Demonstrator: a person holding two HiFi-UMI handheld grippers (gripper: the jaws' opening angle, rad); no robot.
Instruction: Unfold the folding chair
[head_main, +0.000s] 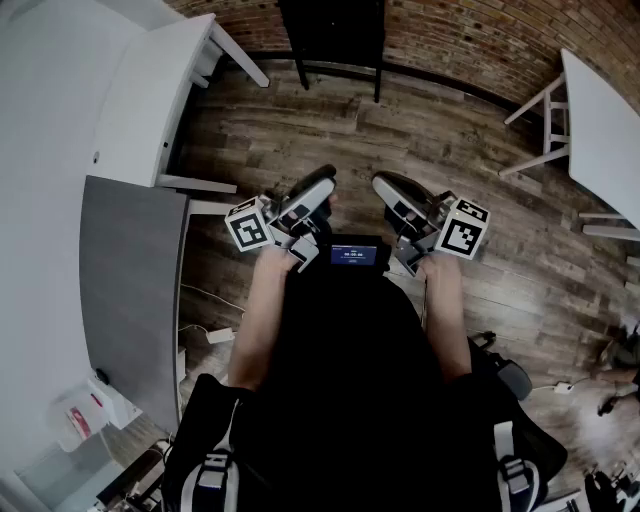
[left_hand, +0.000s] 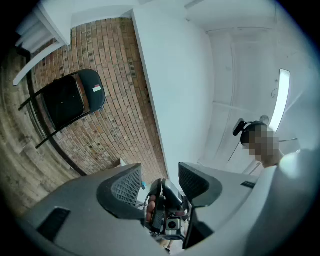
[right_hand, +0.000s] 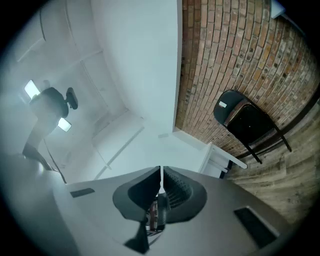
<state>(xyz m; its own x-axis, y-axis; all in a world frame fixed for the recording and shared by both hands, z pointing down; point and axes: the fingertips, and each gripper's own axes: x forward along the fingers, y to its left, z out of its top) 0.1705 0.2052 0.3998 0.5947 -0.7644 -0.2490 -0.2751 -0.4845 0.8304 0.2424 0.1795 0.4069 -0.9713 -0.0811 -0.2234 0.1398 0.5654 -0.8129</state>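
The black folding chair (head_main: 335, 40) stands folded against the brick wall at the far end of the wooden floor. It also shows in the left gripper view, upper left (left_hand: 70, 100), and in the right gripper view, at the right (right_hand: 245, 122). Both grippers are held close to the person's chest, far from the chair. My left gripper (head_main: 318, 190) is open with nothing gripped (left_hand: 159, 175); only the other gripper shows beyond its jaws. My right gripper (head_main: 385, 187) is shut on nothing, its pads touching (right_hand: 160, 172).
A white table (head_main: 150, 90) and a grey surface (head_main: 130, 280) stand at the left. Another white table (head_main: 605, 130) is at the right. Cables and a plug (head_main: 215, 335) lie on the floor. Open wooden floor (head_main: 340, 130) lies between me and the chair.
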